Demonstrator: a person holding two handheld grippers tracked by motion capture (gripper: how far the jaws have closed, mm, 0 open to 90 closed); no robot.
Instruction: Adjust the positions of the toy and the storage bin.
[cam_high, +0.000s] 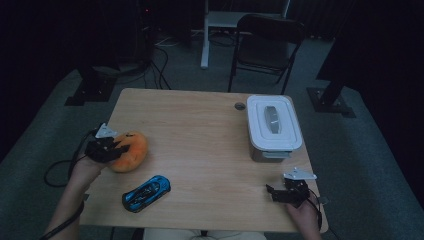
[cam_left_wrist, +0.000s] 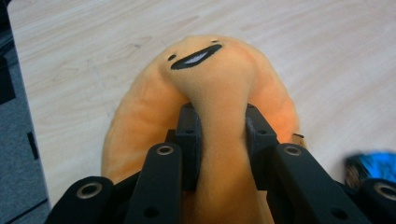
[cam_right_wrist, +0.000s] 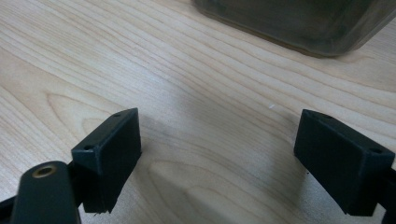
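Note:
An orange plush toy (cam_high: 130, 151) with a smiling face lies near the table's left edge. My left gripper (cam_high: 111, 148) is shut on it; in the left gripper view the pads (cam_left_wrist: 189, 135) pinch a fold of the plush toy (cam_left_wrist: 210, 70) between them. A blue toy car (cam_high: 146, 193) rests near the front edge, right of that hand, and appears blurred as the toy car (cam_left_wrist: 371, 165) at the right edge. My right gripper (cam_high: 278, 192) sits low over the table at the front right, open, with bare wood between its fingers (cam_right_wrist: 109, 149).
A grey lidded box (cam_high: 272, 126) with a handle stands at the right of the wooden table (cam_high: 200, 130); the box's lower wall (cam_right_wrist: 299, 23) lies just beyond my right gripper. A small round hole (cam_high: 240, 106) sits beside the box. A folding chair (cam_high: 267, 42) stands behind the table.

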